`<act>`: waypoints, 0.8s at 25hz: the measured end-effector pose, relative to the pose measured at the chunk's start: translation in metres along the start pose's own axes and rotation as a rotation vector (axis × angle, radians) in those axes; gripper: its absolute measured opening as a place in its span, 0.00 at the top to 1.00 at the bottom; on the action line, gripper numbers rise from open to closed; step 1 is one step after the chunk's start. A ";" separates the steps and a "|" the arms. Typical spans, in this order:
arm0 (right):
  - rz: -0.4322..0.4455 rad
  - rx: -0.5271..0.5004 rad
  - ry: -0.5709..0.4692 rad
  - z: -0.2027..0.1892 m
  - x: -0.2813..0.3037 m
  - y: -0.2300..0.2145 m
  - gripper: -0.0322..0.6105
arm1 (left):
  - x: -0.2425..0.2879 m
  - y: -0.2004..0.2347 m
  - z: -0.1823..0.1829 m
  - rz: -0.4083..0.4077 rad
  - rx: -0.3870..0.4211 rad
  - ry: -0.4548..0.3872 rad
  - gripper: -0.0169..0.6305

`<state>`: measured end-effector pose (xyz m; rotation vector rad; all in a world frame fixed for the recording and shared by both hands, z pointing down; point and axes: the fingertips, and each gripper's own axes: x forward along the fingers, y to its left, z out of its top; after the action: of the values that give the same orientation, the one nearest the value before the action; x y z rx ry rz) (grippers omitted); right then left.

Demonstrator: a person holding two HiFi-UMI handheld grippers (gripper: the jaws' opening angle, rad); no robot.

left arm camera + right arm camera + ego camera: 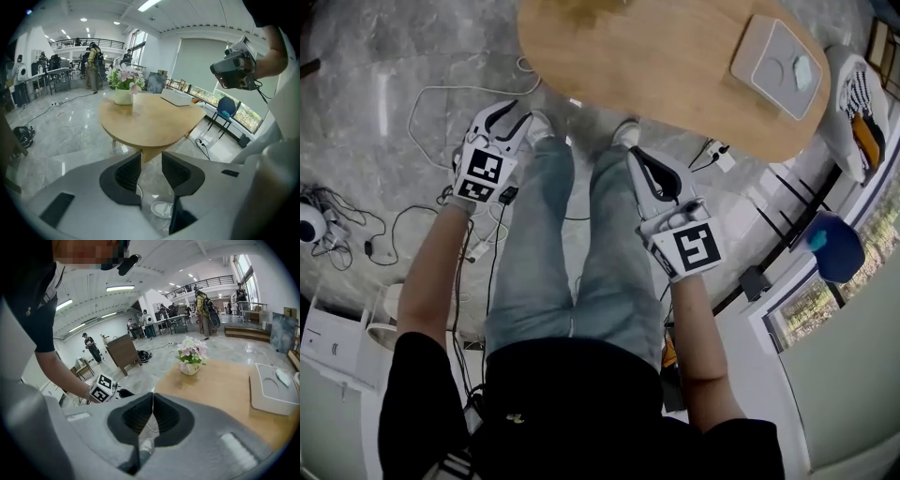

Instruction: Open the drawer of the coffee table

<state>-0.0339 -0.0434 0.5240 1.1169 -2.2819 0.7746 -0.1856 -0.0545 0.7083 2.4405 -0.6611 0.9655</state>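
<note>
The coffee table [675, 66] has a rounded wooden top and stands in front of my feet; no drawer front shows in any view. My left gripper [514, 116] hangs over the floor short of the table's near edge. In the left gripper view its jaws [151, 169] stand apart with nothing between them, and the table [150, 122] lies beyond. My right gripper [639, 157] hangs beside my right leg, also short of the table. Its jaws [152, 401] are pressed together and hold nothing. The table [220, 390] fills the right of that view.
On the table stand a white tray [776, 66] and a pot of flowers [191, 363]. Cables [441, 103] and a power strip [722, 155] lie on the marble floor. A blue chair [836, 246] stands at the right. Several people stand far off [93, 61].
</note>
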 end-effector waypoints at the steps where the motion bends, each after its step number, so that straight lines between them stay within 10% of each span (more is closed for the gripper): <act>1: -0.006 0.009 -0.007 -0.004 0.003 -0.004 0.95 | 0.008 0.002 -0.005 0.000 0.005 -0.001 0.74; 20: -0.095 0.149 0.007 -0.097 0.030 -0.050 0.95 | 0.140 0.025 -0.057 -0.049 0.174 -0.006 0.55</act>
<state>0.0068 -0.0197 0.6270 1.2767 -2.1773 0.9220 -0.1395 -0.0809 0.8520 2.5986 -0.5368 1.0351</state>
